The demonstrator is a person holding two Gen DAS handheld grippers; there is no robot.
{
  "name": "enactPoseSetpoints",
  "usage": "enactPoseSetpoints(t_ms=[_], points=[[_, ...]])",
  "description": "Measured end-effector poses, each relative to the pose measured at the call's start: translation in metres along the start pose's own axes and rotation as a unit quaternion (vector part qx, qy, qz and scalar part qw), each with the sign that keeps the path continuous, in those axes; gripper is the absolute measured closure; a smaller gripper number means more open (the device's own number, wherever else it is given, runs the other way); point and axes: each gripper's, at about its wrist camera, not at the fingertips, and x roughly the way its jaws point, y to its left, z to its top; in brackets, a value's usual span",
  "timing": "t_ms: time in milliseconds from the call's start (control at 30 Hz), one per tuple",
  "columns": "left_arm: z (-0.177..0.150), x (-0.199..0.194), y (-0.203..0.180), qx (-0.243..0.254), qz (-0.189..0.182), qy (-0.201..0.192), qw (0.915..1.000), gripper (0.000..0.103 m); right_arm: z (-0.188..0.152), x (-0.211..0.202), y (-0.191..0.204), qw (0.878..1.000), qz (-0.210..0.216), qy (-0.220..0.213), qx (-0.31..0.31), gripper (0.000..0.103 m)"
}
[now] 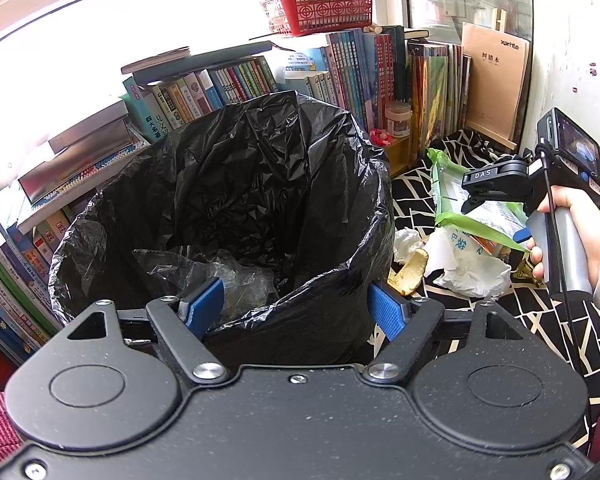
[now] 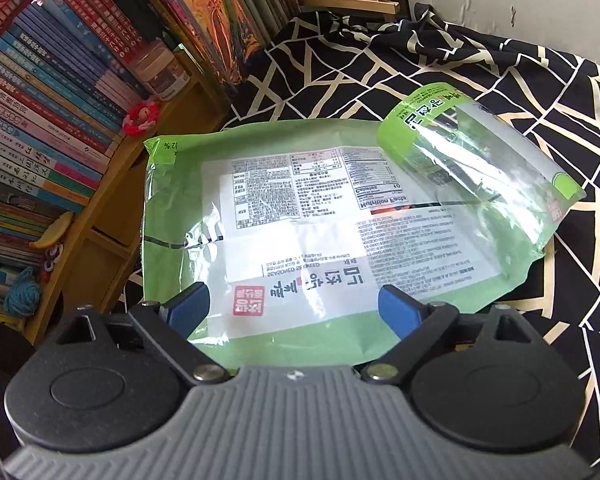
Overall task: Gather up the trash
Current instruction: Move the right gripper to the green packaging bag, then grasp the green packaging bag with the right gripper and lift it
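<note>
A bin lined with a black trash bag (image 1: 260,184) fills the left wrist view, with clear plastic film (image 1: 228,276) at its bottom. My left gripper (image 1: 296,308) straddles the bag's near rim, one pad inside and one outside, and looks shut on it. A large green seaweed packet (image 2: 300,216) lies on the patterned cloth (image 2: 500,56), with a smaller green and clear wrapper (image 2: 480,168) on its far right corner. My right gripper (image 2: 292,308) hangs open just above the packet's near edge. Beside the bin lie a crumpled tissue (image 1: 408,244), a white plastic bag (image 1: 472,272) and a brown scrap (image 1: 412,272).
Shelves of upright books (image 1: 228,88) stand behind and left of the bin, with a red basket (image 1: 320,10) on top and a small jar (image 1: 398,120). A wooden shelf edge (image 2: 112,208) borders the cloth on the left. A hand (image 1: 572,220) holds the right gripper's handle.
</note>
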Motion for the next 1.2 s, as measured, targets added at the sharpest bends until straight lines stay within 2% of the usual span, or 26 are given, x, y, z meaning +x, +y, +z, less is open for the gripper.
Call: enactPoseSetpoints(t_ms=[167, 333, 433, 567, 667, 700, 767, 867, 933, 967, 1000, 1100, 1200], points=[[0.000, 0.000, 0.000, 0.000, 0.000, 0.000, 1.0000, 0.026, -0.004, -0.013, 0.006, 1.000, 0.022, 0.010, 0.014, 0.006], [0.000, 0.000, 0.000, 0.001, 0.000, 0.000, 1.0000, 0.026, -0.007, -0.029, 0.003, 0.995, 0.052, 0.027, 0.078, 0.004], [0.001, 0.001, 0.001, 0.003, 0.001, 0.000, 1.0000, 0.026, -0.015, -0.024, -0.004, 0.988, 0.076, 0.060, 0.122, 0.004], [0.001, 0.002, 0.001, 0.004, 0.002, 0.000, 1.0000, 0.026, -0.027, -0.004, -0.017, 0.971, 0.099, 0.103, 0.191, 0.004], [0.001, 0.002, 0.001, 0.004, 0.002, 0.000, 1.0000, 0.026, -0.031, 0.006, -0.036, 0.953, 0.121, 0.093, 0.261, 0.004], [0.001, 0.002, 0.001, 0.004, 0.002, 0.000, 1.0000, 0.026, -0.030, 0.006, -0.041, 0.951, 0.118, 0.082, 0.273, 0.004], [0.001, 0.001, 0.001, 0.004, 0.002, 0.000, 1.0000, 0.026, -0.026, 0.002, -0.049, 0.955, 0.097, 0.044, 0.278, 0.008], [0.001, 0.001, 0.001, 0.004, 0.002, 0.000, 1.0000, 0.026, -0.019, -0.004, -0.055, 0.962, 0.066, -0.007, 0.266, 0.024], [0.001, 0.001, 0.001, 0.005, 0.002, 0.000, 1.0000, 0.026, -0.016, -0.004, -0.059, 0.962, 0.061, -0.014, 0.268, 0.055], [0.001, 0.001, 0.001, 0.005, 0.002, -0.001, 1.0000, 0.026, -0.015, -0.004, -0.062, 0.961, 0.058, -0.011, 0.269, 0.063], [0.001, 0.002, 0.001, 0.004, 0.002, -0.001, 1.0000, 0.026, -0.015, -0.003, -0.061, 0.962, 0.057, -0.007, 0.267, 0.077], [0.001, 0.002, 0.001, 0.005, 0.002, -0.001, 1.0000, 0.026, -0.017, -0.005, -0.048, 0.972, 0.058, 0.007, 0.226, 0.085], [0.000, 0.002, 0.001, 0.005, 0.000, -0.002, 1.0000, 0.026, -0.027, -0.013, -0.017, 0.990, 0.047, 0.023, 0.132, 0.088]])
